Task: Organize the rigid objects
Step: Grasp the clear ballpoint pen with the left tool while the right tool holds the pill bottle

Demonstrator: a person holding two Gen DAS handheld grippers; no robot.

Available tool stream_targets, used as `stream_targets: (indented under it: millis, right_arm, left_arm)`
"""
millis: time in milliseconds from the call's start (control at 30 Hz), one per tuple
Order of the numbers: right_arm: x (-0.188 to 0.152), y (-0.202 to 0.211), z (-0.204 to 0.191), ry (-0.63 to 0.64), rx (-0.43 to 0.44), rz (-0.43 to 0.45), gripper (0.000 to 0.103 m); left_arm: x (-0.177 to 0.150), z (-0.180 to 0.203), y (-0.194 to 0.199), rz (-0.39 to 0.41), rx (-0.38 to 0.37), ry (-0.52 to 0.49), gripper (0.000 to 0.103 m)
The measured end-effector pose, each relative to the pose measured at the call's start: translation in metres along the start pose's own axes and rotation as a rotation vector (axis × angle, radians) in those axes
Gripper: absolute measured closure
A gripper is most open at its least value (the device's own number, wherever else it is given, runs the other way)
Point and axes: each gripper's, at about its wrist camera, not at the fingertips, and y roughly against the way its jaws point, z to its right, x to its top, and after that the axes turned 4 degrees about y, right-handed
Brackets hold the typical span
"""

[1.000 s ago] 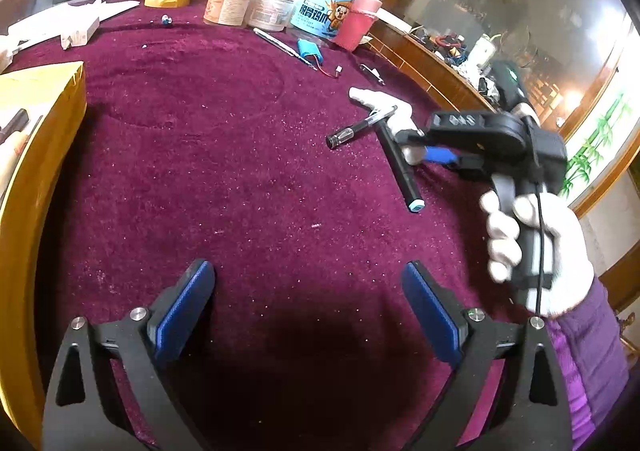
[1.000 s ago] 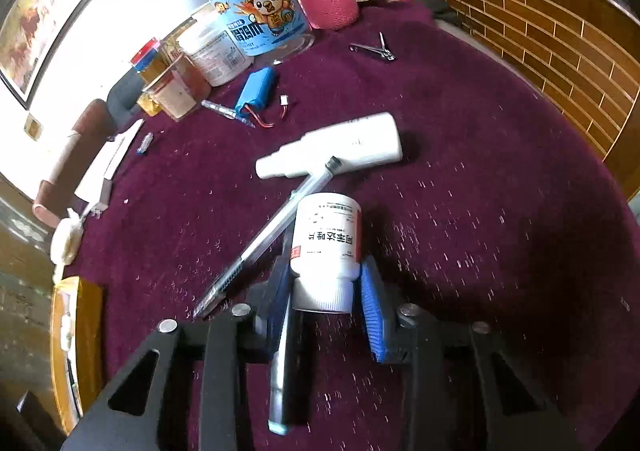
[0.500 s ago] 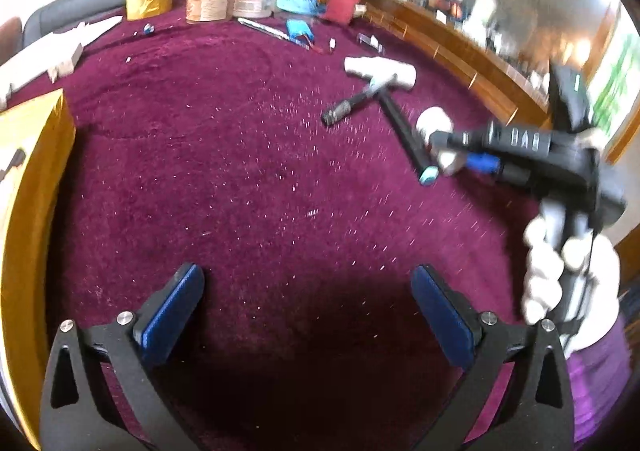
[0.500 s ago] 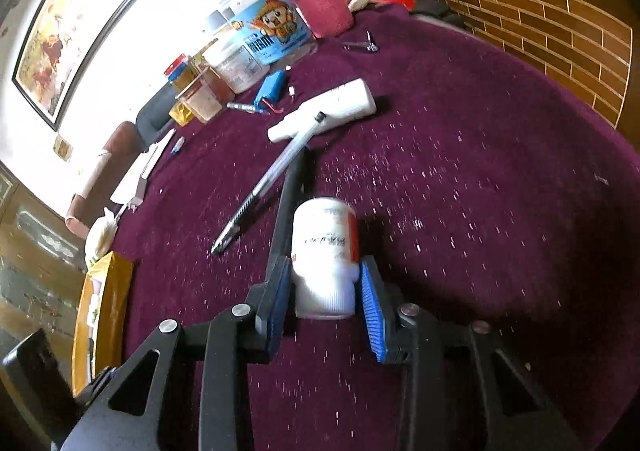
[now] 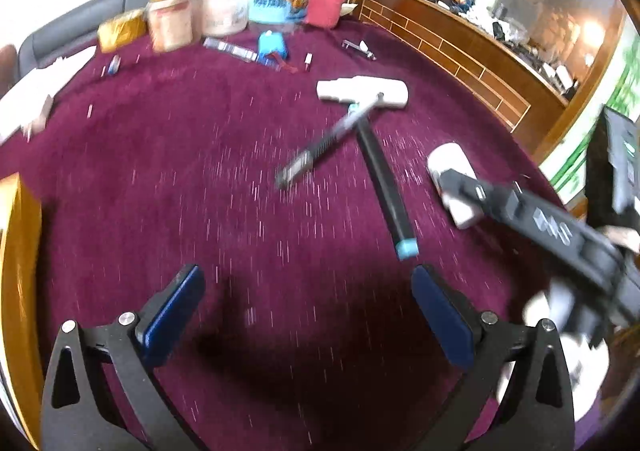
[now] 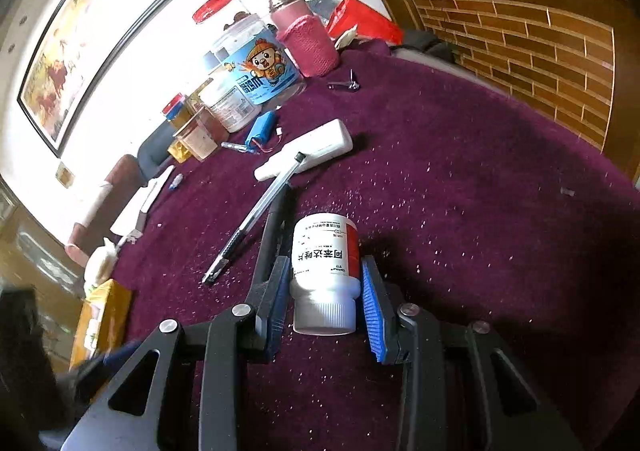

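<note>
My right gripper (image 6: 326,303) is shut on a white medicine bottle (image 6: 325,271) with a red and white label and holds it above the purple cloth. The bottle also shows in the left wrist view (image 5: 454,187), held by the right gripper (image 5: 460,187). My left gripper (image 5: 308,311) is open and empty over bare cloth. A black marker with a blue end (image 5: 386,187), a clear pen (image 5: 328,139) and a white flat bottle (image 5: 364,93) lie together on the cloth ahead.
Jars, a blue cartoon tub (image 6: 256,71) and a pink cup (image 6: 308,39) stand at the far edge. A blue battery pack (image 6: 260,129) and nail clippers (image 6: 344,84) lie near them. A yellow box (image 5: 20,291) sits at the left. A wooden ledge (image 6: 540,23) borders the right.
My right gripper has lifted the white bottle off the cloth and drawn it back from the pens. My left gripper has swung right, towards the pens.
</note>
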Motion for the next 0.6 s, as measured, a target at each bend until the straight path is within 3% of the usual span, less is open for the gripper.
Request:
stream_targets:
  millis: [133, 300, 467, 567, 600]
  right_arm:
    - [0.001, -0.005, 0.011, -0.051, 0.05, -0.032, 0.072]
    - [0.0, -0.007, 0.014, -0.071, 0.075, -0.042, 0.072]
    - [0.0, -0.007, 0.013, -0.069, 0.077, -0.044, 0.072]
    - [0.0, -0.008, 0.013, -0.065, 0.074, -0.044, 0.072]
    - [0.0, -0.008, 0.012, -0.063, 0.072, -0.043, 0.072]
  left_arm:
    - [0.034, 0.011, -0.02, 0.018, 0.065, -0.156, 0.006]
    - [0.059, 0.012, -0.047, -0.024, 0.092, -0.279, 0.027]
    - [0.067, 0.022, -0.07, -0.055, 0.077, -0.346, 0.027]
    - [0.073, 0.028, -0.077, -0.044, 0.05, -0.33, 0.027]
    - [0.074, 0.028, -0.078, -0.051, 0.033, -0.309, 0.034]
